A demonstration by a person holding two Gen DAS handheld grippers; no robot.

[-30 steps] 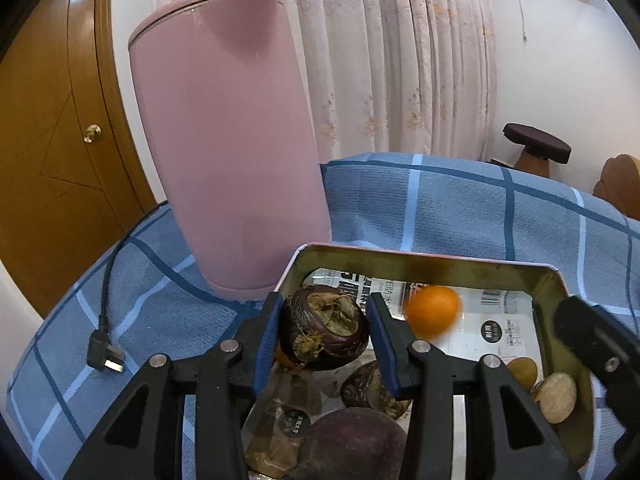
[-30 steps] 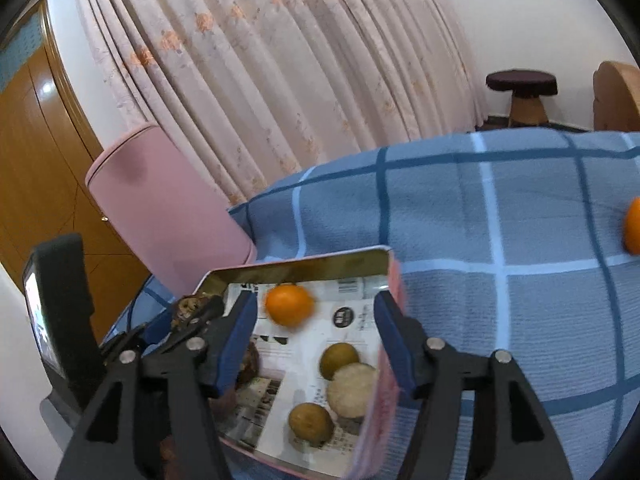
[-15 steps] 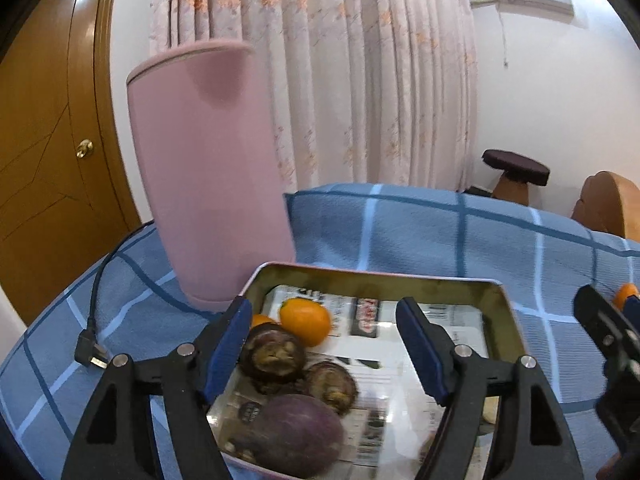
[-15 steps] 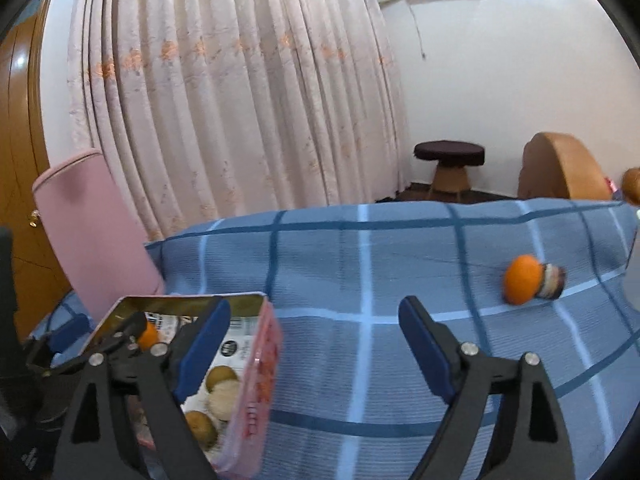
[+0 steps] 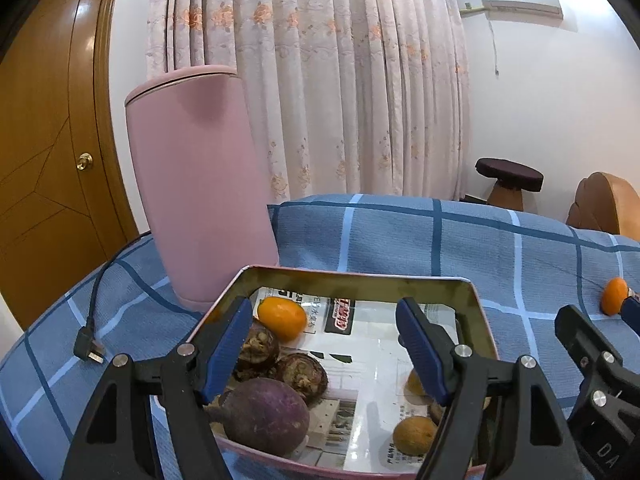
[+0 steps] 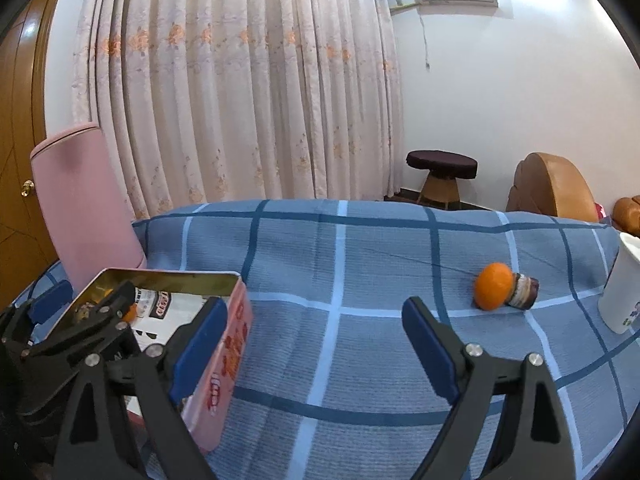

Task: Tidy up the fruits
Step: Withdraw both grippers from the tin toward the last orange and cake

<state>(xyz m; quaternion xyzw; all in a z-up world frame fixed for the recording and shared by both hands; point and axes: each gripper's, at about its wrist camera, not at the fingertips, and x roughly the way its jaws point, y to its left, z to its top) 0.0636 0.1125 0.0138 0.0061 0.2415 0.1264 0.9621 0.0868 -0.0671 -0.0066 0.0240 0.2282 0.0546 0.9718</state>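
A blue checked cloth (image 6: 360,264) is spread over the whole work surface. A tall pink cylindrical container (image 5: 200,184) is stood upright at its far left, just behind a rectangular metal tin with pink outer walls (image 5: 360,282). The tin is lined with printed paper; red and black characters are seen on the paper and red characters on the tin's outer wall, none legible.

In the tin's left half are held a large purple round fruit (image 5: 266,412), two dark brown fruits (image 5: 302,372) touching it, and a small orange citrus (image 5: 282,317) at the far end. Small tan round fruits (image 5: 414,436) are seen in the right half, partly hidden.

A white paper cup (image 6: 622,284) is stood at the right edge. A second orange citrus (image 6: 494,286) is lain on the cloth well apart from the tin, touching a dark fruit piece (image 6: 524,291).

The left gripper (image 5: 324,344) is held above the tin, fingers spread, nothing between them. The right gripper (image 6: 314,344) is held over bare cloth beside the tin, fingers likewise spread and empty.
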